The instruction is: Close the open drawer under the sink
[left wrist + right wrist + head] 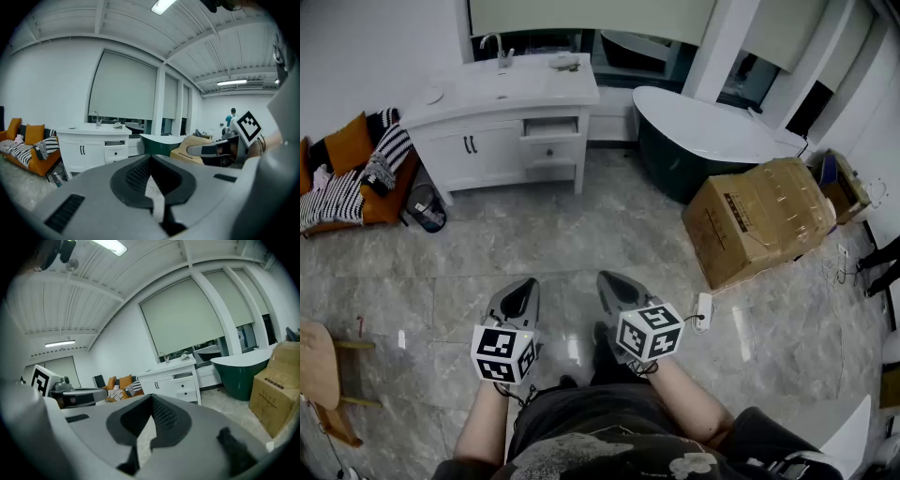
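In the head view, the open drawer [551,126] stuck out of the white sink cabinet [487,155], well apart from the left gripper [522,291] and right gripper [613,285]. In the left gripper view, its jaws were pressed together, empty. In the right gripper view, its jaws were likewise closed on nothing.

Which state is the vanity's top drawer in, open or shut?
Open: the top drawer juts forward of the drawer below, a dark gap above its front.

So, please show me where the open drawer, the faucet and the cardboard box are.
open drawer [551,127], head view, its white front panel
faucet [500,51], head view, its upright neck
cardboard box [759,216], head view, its top face
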`<move>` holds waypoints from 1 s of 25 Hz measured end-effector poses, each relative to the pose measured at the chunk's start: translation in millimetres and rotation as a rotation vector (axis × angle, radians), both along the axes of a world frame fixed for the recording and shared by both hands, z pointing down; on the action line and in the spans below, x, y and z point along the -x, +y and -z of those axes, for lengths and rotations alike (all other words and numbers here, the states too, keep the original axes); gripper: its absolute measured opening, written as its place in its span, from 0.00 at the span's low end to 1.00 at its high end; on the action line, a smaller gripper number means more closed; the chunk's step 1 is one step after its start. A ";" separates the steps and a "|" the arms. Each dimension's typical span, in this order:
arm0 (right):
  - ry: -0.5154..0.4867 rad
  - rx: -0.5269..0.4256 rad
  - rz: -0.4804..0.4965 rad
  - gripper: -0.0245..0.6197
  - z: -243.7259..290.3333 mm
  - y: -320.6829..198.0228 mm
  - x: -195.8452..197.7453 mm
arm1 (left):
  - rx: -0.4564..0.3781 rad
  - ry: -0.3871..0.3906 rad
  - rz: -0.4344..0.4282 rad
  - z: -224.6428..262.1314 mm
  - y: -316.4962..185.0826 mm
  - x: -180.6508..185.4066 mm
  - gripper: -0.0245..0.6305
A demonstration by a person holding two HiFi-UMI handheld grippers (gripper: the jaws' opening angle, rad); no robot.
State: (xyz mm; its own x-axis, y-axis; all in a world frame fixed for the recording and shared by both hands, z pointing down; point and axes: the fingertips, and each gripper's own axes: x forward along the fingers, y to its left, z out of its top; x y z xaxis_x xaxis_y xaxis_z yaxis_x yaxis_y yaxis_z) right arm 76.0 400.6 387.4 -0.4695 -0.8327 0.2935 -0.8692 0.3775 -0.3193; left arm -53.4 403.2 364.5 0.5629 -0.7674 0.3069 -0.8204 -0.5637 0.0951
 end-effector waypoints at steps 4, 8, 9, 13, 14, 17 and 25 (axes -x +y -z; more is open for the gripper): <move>0.006 -0.006 0.009 0.07 3.3 2.1 3.1 | -0.002 0.004 0.009 1.3 2.3 2.3 0.06; 0.011 -0.006 0.023 0.07 2.0 2.1 10.5 | 0.002 0.007 0.015 -1.6 1.6 6.8 0.06; 0.013 -0.005 0.027 0.07 1.3 1.9 12.0 | 0.003 0.007 0.017 -2.6 1.4 7.4 0.06; 0.016 -0.001 0.033 0.07 -0.9 0.2 18.5 | 0.007 0.008 0.028 -4.9 1.2 13.0 0.06; 0.015 -0.002 0.031 0.07 -0.9 -0.3 19.9 | 0.010 0.007 0.033 -5.5 1.2 15.6 0.06; -0.011 -0.010 0.009 0.07 -1.8 -1.8 19.9 | 0.017 0.013 0.060 -9.1 0.6 25.4 0.06; -0.077 0.036 -0.044 0.07 -23.8 -3.4 12.0 | 0.034 0.048 0.137 -24.3 -10.2 54.3 0.06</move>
